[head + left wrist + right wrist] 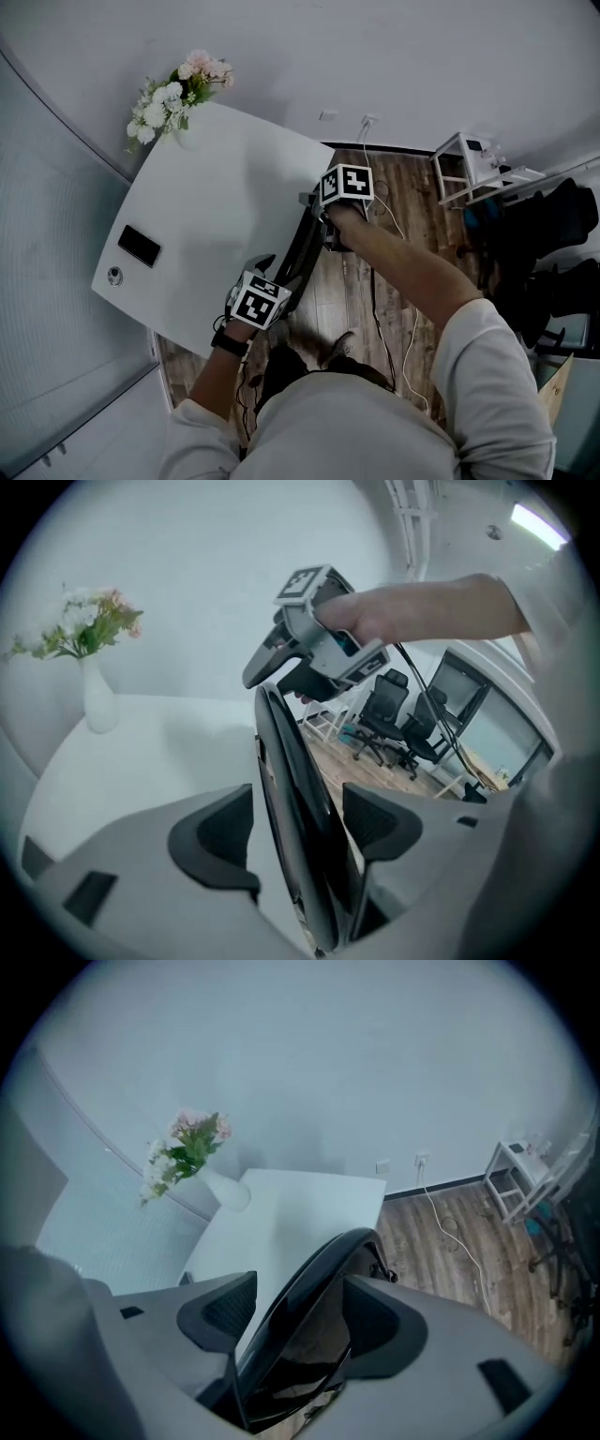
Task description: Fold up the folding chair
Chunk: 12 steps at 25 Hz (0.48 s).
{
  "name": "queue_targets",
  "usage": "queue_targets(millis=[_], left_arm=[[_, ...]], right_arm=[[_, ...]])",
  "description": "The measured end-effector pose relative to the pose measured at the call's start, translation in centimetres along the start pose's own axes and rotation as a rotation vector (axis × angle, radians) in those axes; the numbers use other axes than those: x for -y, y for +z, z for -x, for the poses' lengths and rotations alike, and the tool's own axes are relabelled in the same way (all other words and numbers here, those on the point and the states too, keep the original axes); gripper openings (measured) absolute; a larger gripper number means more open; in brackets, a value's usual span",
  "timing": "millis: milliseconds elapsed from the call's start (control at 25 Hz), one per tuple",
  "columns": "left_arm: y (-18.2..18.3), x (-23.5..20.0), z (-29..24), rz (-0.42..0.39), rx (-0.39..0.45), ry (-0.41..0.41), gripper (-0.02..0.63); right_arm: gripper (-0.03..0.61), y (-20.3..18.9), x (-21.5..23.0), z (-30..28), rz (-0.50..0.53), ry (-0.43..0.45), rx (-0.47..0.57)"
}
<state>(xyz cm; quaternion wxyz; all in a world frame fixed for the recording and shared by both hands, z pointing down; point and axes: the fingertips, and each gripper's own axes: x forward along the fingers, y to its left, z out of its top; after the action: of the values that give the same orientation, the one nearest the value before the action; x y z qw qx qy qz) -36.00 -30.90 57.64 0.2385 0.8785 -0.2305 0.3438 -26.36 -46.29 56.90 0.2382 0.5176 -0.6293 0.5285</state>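
Note:
The folding chair (305, 242) is black, folded flat, and stands on edge on the wood floor against the white table (216, 187). My right gripper (312, 200) is at its top end. In the right gripper view the chair's curved top edge (309, 1274) runs between the jaws of the right gripper (300, 1316), with a gap at the left pad. My left gripper (267, 269) is lower along the frame. Its own view has the chair's thin edge (291, 789) between the jaws of the left gripper (300, 827), which stand open and apart from it. The right gripper (281, 672) also shows there, over the chair's top.
A vase of flowers (173, 94) stands at the table's far corner, and a dark phone (139, 246) and a small round object (114, 275) lie near its left edge. A white cable (394, 220) trails over the floor. A white rack (469, 164) and black office chairs (539, 244) stand at the right.

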Motion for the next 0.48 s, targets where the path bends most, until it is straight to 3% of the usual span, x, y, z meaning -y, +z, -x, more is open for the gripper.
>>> queue_targets(millis=[240,480], left_arm=[[3.6,1.1,1.7,-0.031,0.042,0.113,0.304],[8.0,6.0,2.2,-0.089,0.104,0.165,0.304]], right_arm=[[0.302,0.1,2.5,8.6,0.045,0.088,0.124],[0.301,-1.6,8.8,20.8,0.104,0.111,0.328]])
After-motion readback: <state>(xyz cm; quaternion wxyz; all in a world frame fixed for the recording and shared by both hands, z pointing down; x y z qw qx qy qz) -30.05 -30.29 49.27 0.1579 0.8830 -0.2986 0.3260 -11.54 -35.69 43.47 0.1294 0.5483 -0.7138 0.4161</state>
